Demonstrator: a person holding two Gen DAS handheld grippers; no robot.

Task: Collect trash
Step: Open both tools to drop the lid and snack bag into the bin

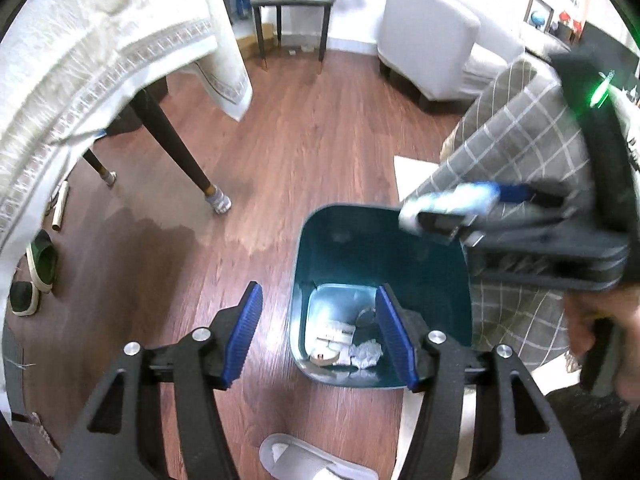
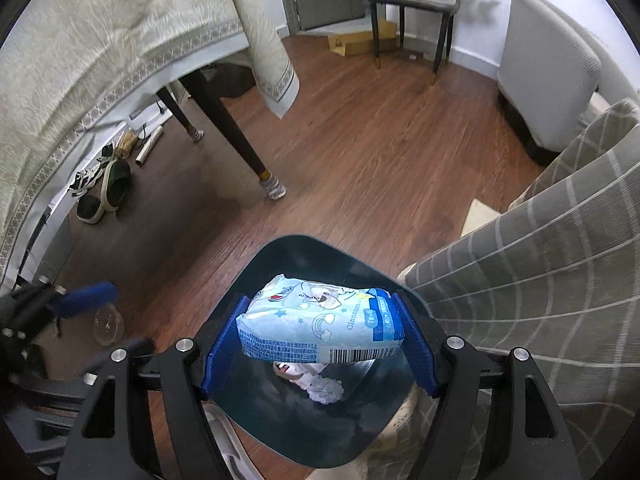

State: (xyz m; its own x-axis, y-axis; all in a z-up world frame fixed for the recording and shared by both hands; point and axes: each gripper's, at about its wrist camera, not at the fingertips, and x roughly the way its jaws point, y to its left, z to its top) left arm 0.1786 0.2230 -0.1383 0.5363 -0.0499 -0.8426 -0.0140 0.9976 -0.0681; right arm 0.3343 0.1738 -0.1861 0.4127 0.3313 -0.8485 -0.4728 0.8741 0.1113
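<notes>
A dark teal trash bin (image 1: 316, 240) stands on the wood floor, with crumpled paper (image 1: 365, 354) and other scraps at its bottom. My left gripper (image 1: 320, 334) is open and empty, held over the bin's near left rim. My right gripper (image 2: 318, 338) is shut on a light blue tissue pack (image 2: 320, 326) and holds it above the bin's opening (image 2: 304, 252). In the left wrist view the right gripper (image 1: 452, 210) comes in from the right with the pack (image 1: 456, 198) over the bin's far right rim. Crumpled paper (image 2: 326, 388) shows below the pack.
A table with a cream cloth (image 1: 80, 40) and dark legs (image 1: 180, 152) stands at left. A grey checked cushion (image 2: 540, 280) is right of the bin. Shoes (image 2: 108, 192) lie under the table; a white slipper (image 1: 304, 460) lies near me. A white sofa (image 1: 428, 40) and side table (image 1: 292, 4) stand at the back.
</notes>
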